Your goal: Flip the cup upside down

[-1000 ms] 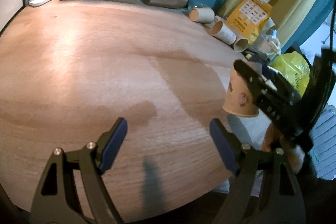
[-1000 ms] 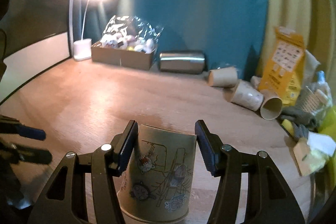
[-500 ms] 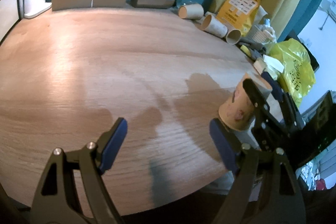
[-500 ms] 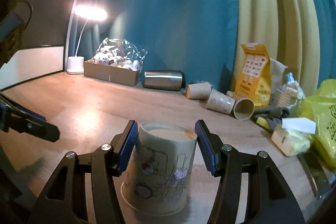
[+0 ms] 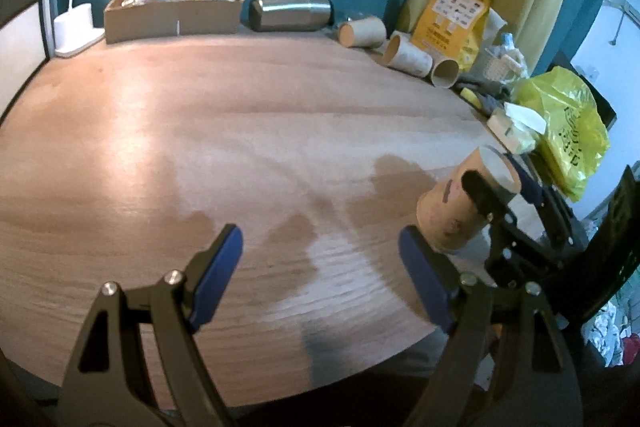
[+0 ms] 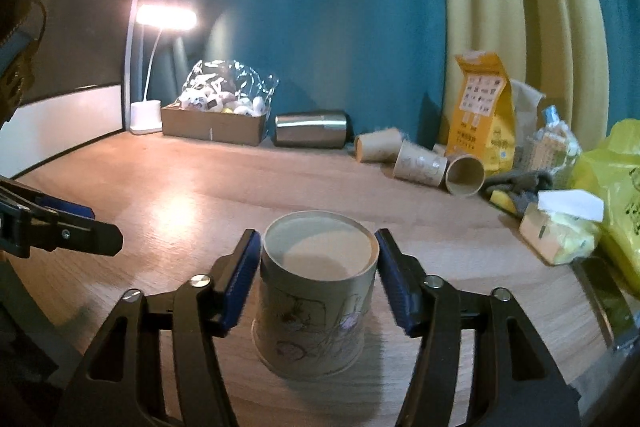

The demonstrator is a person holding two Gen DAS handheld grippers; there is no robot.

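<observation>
A tan paper cup with cartoon drawings (image 6: pixel 316 303) stands upside down on the wooden table (image 6: pixel 208 195), base up, near the front right edge. My right gripper (image 6: pixel 318 283) straddles it with a blue pad on each side; the jaws have parted and thin gaps show beside the cup wall. In the left wrist view the cup (image 5: pixel 460 207) sits at the right with the right gripper (image 5: pixel 500 187) around it. My left gripper (image 5: pixel 320 267) is open and empty, low over the table to the cup's left.
At the back stand a white lamp base (image 6: pixel 146 117), a cardboard box of wrapped items (image 6: pixel 214 123), a steel tumbler on its side (image 6: pixel 312 134) and three paper cups lying down (image 6: pixel 420 163). An orange bag (image 6: pixel 484 115), tissue box (image 6: pixel 560 231) and yellow plastic bag (image 6: pixel 616 195) crowd the right.
The right gripper set the upturned cup down on the table and its jaws have eased open. The right camera tilted up. The left gripper stayed open.
</observation>
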